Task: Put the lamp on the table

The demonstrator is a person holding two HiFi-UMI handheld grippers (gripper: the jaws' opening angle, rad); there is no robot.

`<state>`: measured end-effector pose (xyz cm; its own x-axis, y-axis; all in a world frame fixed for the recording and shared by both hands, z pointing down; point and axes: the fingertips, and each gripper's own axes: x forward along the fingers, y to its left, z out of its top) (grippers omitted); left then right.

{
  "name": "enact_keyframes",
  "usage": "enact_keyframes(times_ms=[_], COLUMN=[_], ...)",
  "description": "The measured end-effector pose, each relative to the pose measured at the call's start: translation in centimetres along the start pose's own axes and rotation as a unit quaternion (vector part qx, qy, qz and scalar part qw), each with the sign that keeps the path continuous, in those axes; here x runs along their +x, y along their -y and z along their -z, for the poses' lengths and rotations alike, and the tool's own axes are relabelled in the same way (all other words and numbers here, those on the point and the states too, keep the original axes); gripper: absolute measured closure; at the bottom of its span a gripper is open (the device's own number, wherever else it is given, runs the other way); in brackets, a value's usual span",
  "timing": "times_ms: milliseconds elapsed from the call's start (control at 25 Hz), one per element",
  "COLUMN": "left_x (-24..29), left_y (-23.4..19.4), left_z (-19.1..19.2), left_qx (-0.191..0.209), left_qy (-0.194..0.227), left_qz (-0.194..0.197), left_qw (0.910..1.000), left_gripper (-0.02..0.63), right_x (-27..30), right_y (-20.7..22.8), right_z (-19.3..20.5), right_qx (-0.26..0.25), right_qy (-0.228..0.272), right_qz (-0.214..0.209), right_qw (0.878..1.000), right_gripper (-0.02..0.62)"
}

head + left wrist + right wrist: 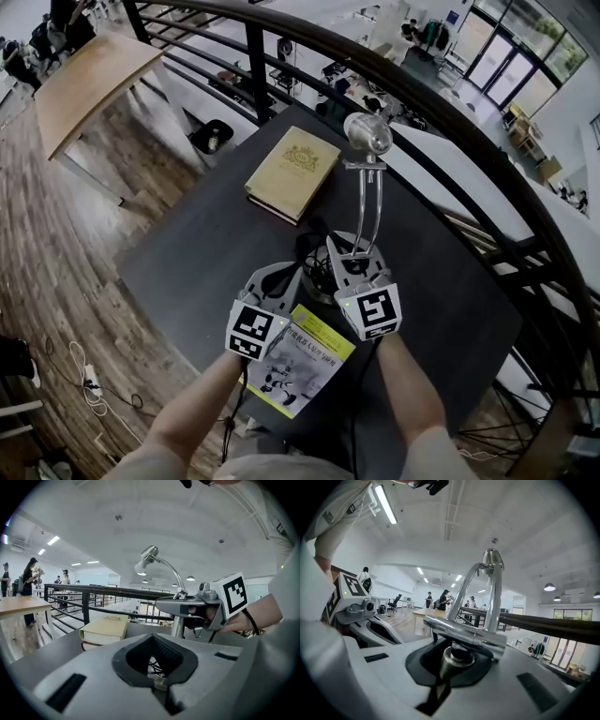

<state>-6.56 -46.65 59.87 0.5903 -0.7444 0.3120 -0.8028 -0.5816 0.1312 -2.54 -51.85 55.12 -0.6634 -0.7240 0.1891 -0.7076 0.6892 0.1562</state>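
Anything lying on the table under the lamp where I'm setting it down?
Nothing visible. The table beneath the lamp looks bare; the book lies beyond it, the booklet at the near edge. The lamp's black cord bunches beside the base.

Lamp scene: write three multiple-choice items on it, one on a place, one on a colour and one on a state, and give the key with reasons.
1. Where is the book?
A. Flat on the table, left of the lamp in the head view
B. On top of the lamp
C. In the right gripper

2. What colour is the lamp?
A. Red
B. Shiny silver
C. Matt black

3. What is the right gripper's state?
A. Open, clear of the lamp
B. Shut on the lamp's stem
C. Open around the book

Key:
1 A: the head view shows the book flat on the dark tabletop, apart from the lamp.
2 B: the head and arms gleam like chrome in every view.
3 B: the right gripper view shows the jaws together round the lamp's stem.
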Motion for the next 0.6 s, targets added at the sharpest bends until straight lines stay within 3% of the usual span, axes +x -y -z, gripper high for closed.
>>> enact_keyframes(times_ms=[160,600], left_x=[0.3,0.3], left_y=[0.3,1.1], left_z=[0.7,1.8], left_qx=[-0.012,-0.034], left_qy=[-0.007,-0.017], left_qz=[-0.003,0.007], left_qw=[0.9999,0.9992], left_gripper=[0.601,0.601], right_x=[0.7,0.9], right_y=[-1.4,-1.0], right_z=[0.3,1.3], right_qx=[-0.013,0.006], right_qy=[-0.007,-0.018], right_qz=[-0.014,-0.004], right_qw=[1.000,1.000], right_gripper=[0.597,0.597])
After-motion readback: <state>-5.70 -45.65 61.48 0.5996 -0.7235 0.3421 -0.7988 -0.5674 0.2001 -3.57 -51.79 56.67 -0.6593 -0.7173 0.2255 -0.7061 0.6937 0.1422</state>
